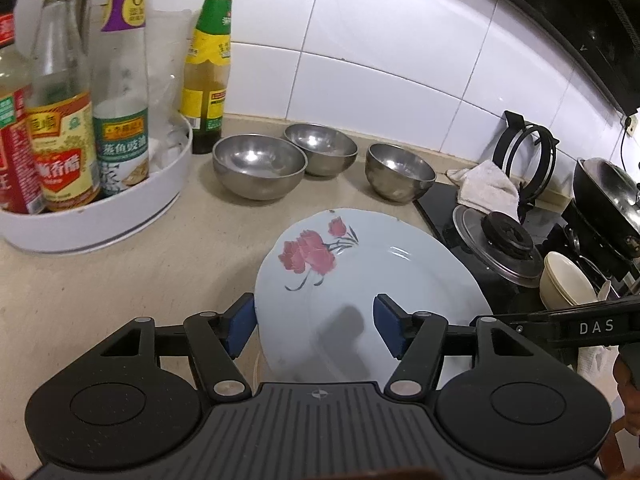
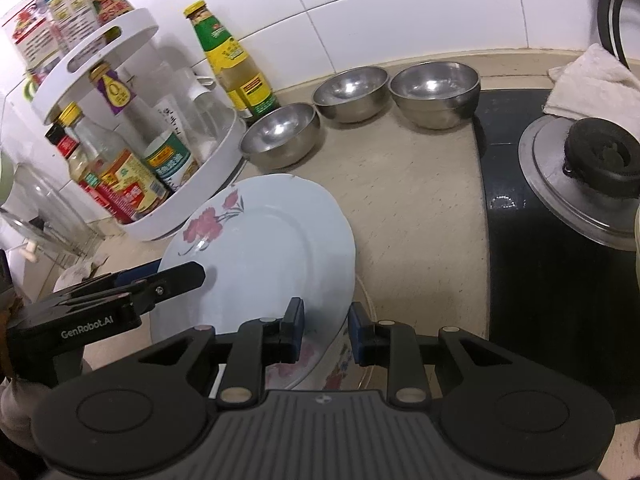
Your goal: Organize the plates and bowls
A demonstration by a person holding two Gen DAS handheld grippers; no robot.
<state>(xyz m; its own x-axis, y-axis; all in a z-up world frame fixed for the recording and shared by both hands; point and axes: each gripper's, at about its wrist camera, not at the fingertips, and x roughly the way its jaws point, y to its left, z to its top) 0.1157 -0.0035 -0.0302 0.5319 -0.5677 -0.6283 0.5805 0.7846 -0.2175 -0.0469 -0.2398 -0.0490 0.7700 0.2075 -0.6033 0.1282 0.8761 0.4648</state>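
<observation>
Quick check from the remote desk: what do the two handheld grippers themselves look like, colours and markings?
Both are matte black plastic: the left gripper and the right gripper each have two linkage fingers with silver pivot pins, blue pads, a ribbed grey centre plate and round side discs. White lettering reads GenRobot.AI and DAS.
</observation>
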